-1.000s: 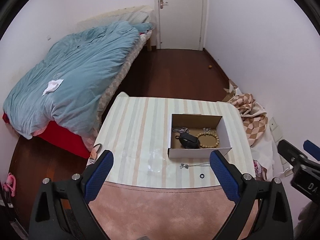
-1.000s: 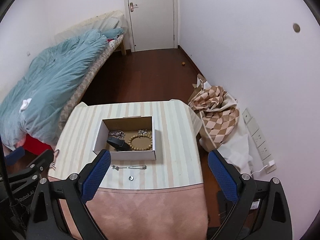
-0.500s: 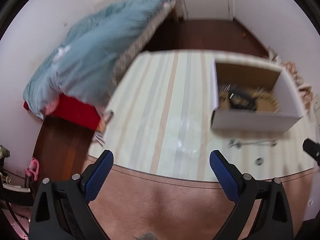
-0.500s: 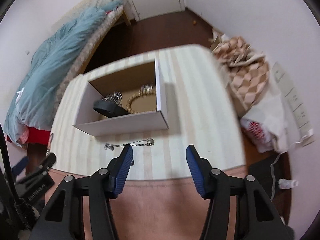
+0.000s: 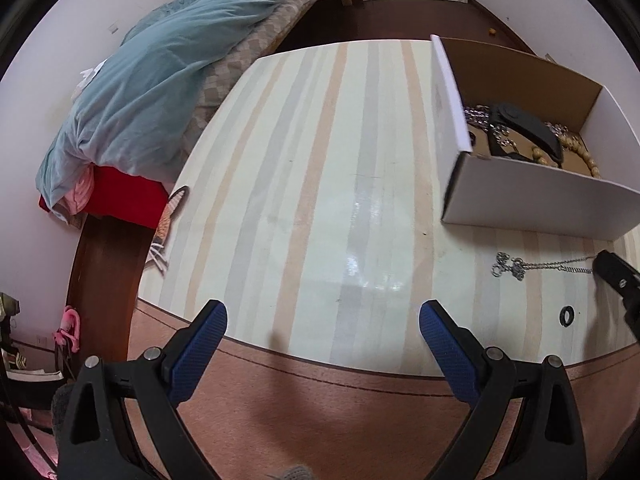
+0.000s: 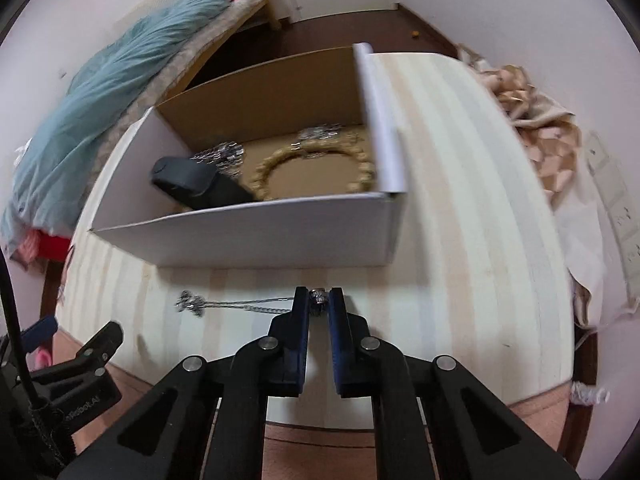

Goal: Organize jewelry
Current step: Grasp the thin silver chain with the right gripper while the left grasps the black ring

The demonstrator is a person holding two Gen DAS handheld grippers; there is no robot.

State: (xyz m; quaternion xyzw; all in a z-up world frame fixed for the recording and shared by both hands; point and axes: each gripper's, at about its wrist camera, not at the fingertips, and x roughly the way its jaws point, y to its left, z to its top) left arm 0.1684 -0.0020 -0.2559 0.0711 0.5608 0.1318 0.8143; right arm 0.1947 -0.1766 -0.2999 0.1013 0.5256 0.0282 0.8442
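On the striped surface (image 5: 320, 160), just in front of the box (image 6: 280, 236), I am seeing the chain (image 6: 240, 304) lying stretched out flat, one bunched end to the left and its small metal end piece sitting between the pads of my right tool (image 6: 319, 300). Those fingers are standing nearly together around that end piece, with a narrow gap showing on each side; whether they are actually gripping it I cannot tell. The chain is lying close to the box's white front wall but apart from it.

Inside the box I am seeing a bead bracelet (image 6: 316, 168), a dark case (image 6: 192, 184) and some silver chains (image 6: 220, 156) heaped at the back.

My left tool (image 5: 323, 328) is hovering wide apart over the near edge of the surface, holding nothing, well to the left of the chain (image 5: 536, 267). A small black ring (image 5: 566, 316) is lying on the surface near the chain, on the side away from the box (image 5: 540, 208). A bed (image 5: 160, 80) with a blue duvet is standing beyond the surface on the left.
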